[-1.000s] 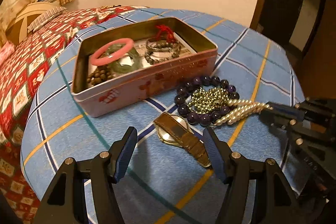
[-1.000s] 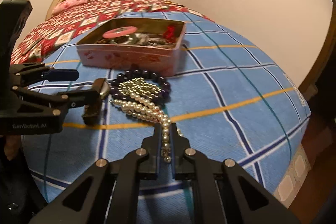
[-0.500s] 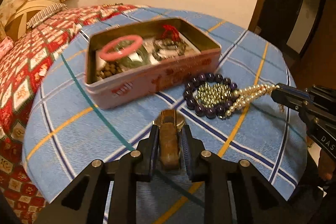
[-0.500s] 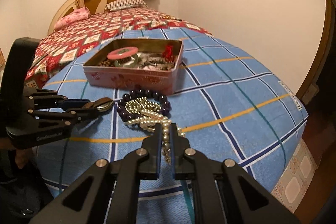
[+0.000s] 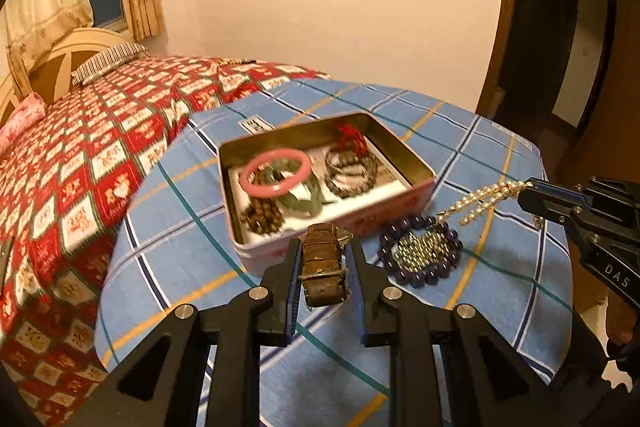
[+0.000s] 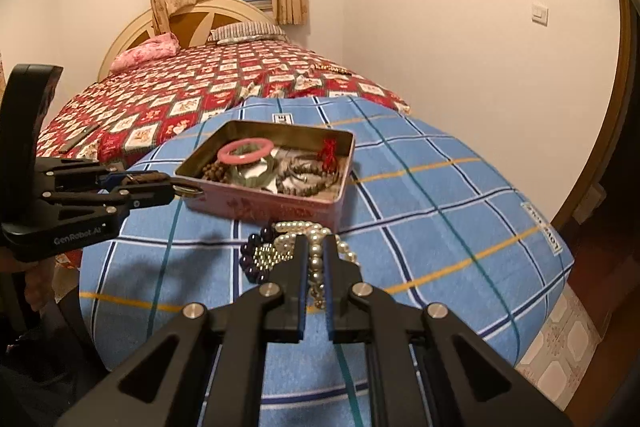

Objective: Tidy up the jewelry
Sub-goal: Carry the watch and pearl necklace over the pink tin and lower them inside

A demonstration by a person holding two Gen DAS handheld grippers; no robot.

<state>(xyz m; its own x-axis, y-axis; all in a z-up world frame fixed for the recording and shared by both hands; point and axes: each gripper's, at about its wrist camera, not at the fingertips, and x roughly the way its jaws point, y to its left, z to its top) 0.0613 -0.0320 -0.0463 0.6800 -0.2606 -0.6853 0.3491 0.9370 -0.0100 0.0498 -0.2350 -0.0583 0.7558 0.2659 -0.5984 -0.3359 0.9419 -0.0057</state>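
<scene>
My left gripper (image 5: 322, 269) is pinching the watch (image 5: 323, 267) by its brown strap, raised at the near wall of the tin (image 5: 416, 183). I judge the case end could swing and catch that wall, or the worn strap could slip sideways out of my pinch. Beside the tin on the blue checked bench (image 5: 180, 259) lie the purple bead bracelet (image 5: 420, 277) and the small metal beads (image 5: 420, 253). My right gripper (image 6: 314, 259) is clamped on the pearl strand (image 6: 316, 255), whose far end hangs toward those beads; lifting may drag them along.
</scene>
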